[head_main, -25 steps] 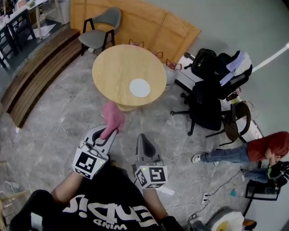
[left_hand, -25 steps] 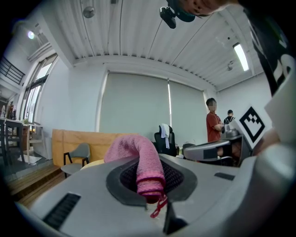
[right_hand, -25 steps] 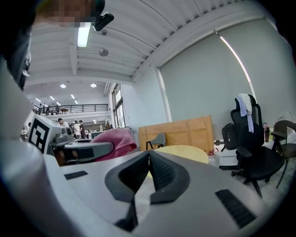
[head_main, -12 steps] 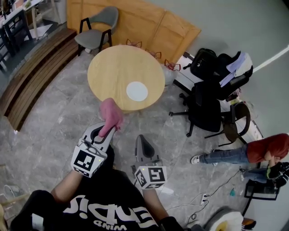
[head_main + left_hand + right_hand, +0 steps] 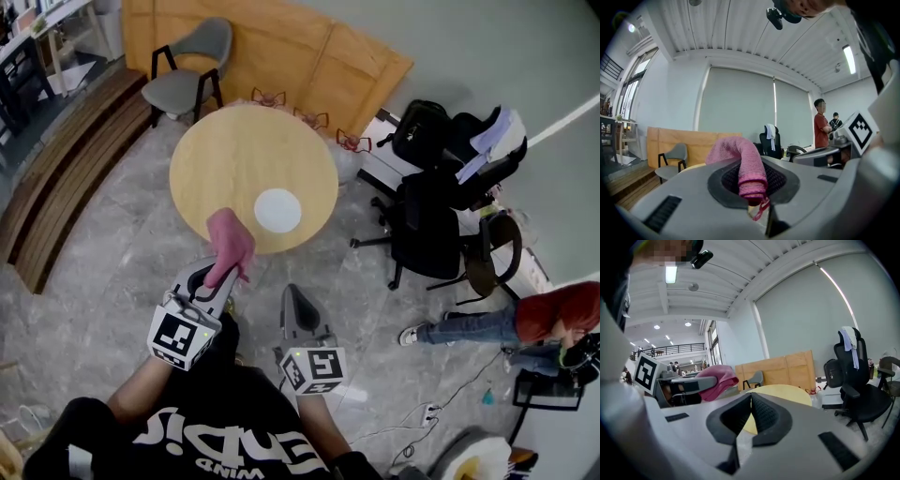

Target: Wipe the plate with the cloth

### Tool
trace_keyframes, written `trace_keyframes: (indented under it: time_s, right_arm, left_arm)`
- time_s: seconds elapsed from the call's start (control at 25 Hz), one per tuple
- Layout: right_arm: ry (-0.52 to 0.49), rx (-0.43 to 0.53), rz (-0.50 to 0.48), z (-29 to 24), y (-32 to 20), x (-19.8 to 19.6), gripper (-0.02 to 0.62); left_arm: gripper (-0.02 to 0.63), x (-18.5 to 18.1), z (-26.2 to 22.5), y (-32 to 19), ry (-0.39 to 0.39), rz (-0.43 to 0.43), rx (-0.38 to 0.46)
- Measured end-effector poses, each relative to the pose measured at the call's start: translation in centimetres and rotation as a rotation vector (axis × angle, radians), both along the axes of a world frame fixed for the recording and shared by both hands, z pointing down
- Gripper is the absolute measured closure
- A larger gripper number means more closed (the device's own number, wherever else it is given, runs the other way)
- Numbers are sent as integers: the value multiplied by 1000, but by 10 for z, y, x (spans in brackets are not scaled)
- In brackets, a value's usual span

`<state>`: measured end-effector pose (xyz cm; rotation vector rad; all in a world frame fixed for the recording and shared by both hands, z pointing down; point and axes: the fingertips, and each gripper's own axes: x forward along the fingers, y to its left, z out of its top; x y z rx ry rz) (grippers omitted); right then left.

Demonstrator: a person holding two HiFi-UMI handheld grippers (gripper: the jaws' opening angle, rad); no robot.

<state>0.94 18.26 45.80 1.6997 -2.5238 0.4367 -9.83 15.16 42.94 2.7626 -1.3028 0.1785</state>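
Grey marbled floor [image 5: 103, 244] all round, dark office chairs [image 5: 441, 206] off to the right. Ahead, round wooden table [image 5: 225, 150], bare except for a white plate [image 5: 277, 209] lying flat near the edge closest to the person, towards the right. Lower down, left gripper [image 5: 221, 272] clamped on one end of a pink cloth [image 5: 229, 244] — loose end standing up and drooping over beyond the tips. Beside it, right gripper [image 5: 296, 302], pressed together on nothing. Both held on the near side of the table, apart from the plate; wiping judged not yet begun. Likely trouble from here: shoving the unbraced plate across smooth wood and off the near edge by pressing sideways; scraping it with hard tips — too little cloth underneath; dragging the cloth out of a pinch on its end alone.
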Motion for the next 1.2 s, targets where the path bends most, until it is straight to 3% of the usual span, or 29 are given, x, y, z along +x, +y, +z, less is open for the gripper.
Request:
trace_keyframes:
  time_s: [0.76,1.2]
  right_arm:
    - [5,-31,71,-1,-140,-16,574]
    - [44,-74,116,13,-170,1,572]
  left_arm:
    - [554,-13,8,-142,9,92,-41]
    - [554,-2,20,-178,19,127,-81]
